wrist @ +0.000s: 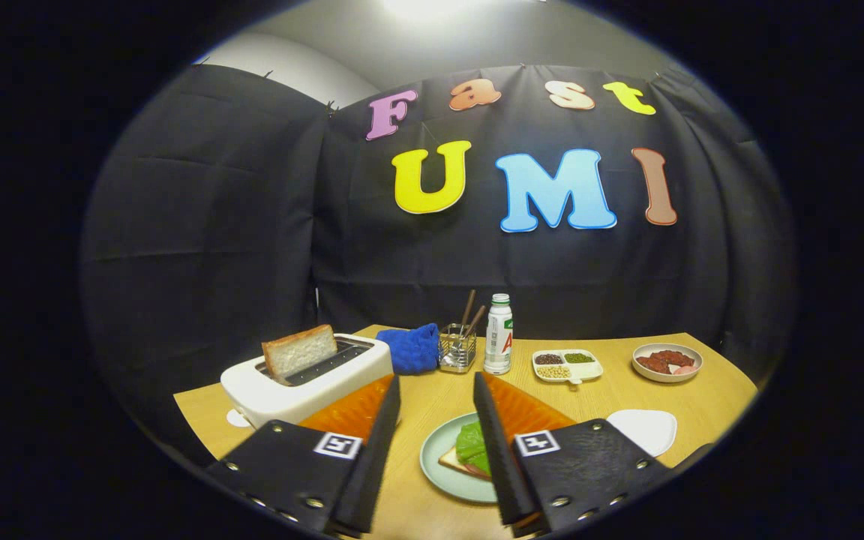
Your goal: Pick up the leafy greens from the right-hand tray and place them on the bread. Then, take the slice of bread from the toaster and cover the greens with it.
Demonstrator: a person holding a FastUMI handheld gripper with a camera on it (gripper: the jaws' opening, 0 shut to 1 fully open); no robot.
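Note:
My gripper point(436, 386) is open above the wooden table, with nothing between its fingers. Leafy greens point(472, 444) lie on a slice of bread point(453, 462) on a pale green plate point(439, 469), low between the fingers and partly hidden by the right finger. A white toaster point(304, 379) stands beyond the left finger, and a slice of bread point(299, 350) sticks up out of its slot. A white tray point(646, 427) lies to the right of the right finger.
Behind the fingers stand a blue cloth point(411, 348), a metal holder with sticks point(457, 346) and a white bottle point(499, 334). A divided dish of beans point(566, 365) and a bowl of red food point(667, 361) sit at the far right. The black cloth wall closes the back.

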